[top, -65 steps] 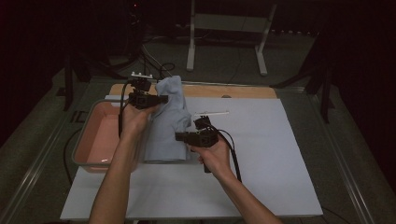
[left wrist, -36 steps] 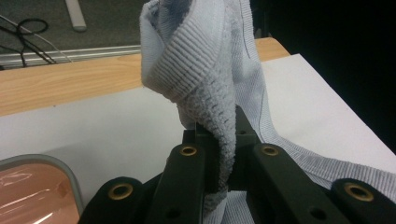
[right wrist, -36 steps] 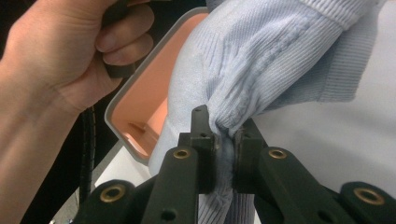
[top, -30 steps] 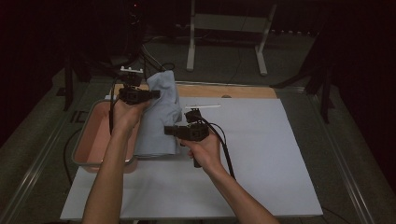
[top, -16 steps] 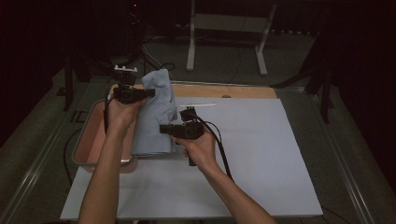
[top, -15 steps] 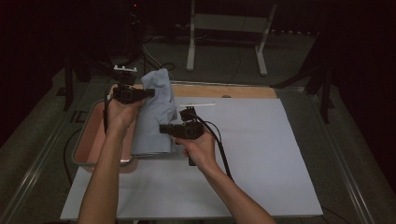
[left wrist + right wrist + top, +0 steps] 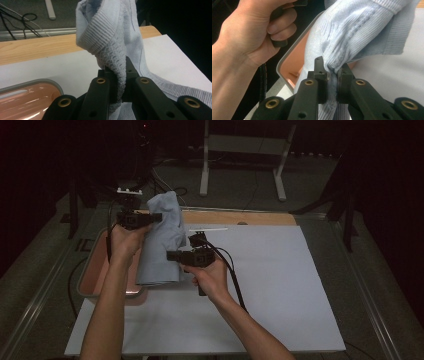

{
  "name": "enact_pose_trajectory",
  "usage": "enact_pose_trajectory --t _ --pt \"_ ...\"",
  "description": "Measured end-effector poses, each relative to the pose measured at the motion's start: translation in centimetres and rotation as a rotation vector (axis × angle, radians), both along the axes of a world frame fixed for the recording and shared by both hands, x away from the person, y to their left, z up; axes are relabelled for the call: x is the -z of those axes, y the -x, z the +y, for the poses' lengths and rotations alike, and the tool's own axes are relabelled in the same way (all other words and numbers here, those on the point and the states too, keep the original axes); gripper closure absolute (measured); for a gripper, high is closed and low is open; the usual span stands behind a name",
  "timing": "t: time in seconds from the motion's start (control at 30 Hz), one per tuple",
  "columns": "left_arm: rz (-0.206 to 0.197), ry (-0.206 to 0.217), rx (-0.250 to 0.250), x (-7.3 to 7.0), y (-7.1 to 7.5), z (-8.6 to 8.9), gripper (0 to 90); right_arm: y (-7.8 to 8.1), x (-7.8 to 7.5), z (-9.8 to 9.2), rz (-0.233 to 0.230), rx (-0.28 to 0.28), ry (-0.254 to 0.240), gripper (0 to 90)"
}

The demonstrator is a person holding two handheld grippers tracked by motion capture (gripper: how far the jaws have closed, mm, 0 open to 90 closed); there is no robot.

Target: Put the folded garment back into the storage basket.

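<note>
High view: both grippers clamp pale-blue ribbed knit garment (image 7: 161, 240); left gripper (image 7: 156, 216) pinches its thick cuff, right gripper (image 7: 171, 255) a bunched fold, beside rounded pink tray (image 7: 92, 270) w/ grey rim.

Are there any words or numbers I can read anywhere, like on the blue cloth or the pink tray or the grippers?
None: no words, numbers or signs can be read in these pictures.
The light blue knitted cloth shows plain ribbing, no tag or print.
The pink tray is bare.
The left gripper and right gripper, both clamped on the cloth, carry brass rivets but no lettering.
The white mat is blank.
</note>
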State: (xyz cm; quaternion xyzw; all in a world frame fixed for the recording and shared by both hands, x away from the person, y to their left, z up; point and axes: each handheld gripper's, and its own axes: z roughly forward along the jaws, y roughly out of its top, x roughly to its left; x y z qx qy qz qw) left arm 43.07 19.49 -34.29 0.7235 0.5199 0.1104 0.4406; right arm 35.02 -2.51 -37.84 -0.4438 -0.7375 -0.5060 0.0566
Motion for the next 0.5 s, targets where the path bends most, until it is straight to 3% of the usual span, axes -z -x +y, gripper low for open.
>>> enact_pose_trajectory --t 0.5 --pt "0.011 -0.022 -0.028 0.5 0.2 1.1 87.6 -0.4 1.3 1.7 0.021 -0.005 0.000 82.5"
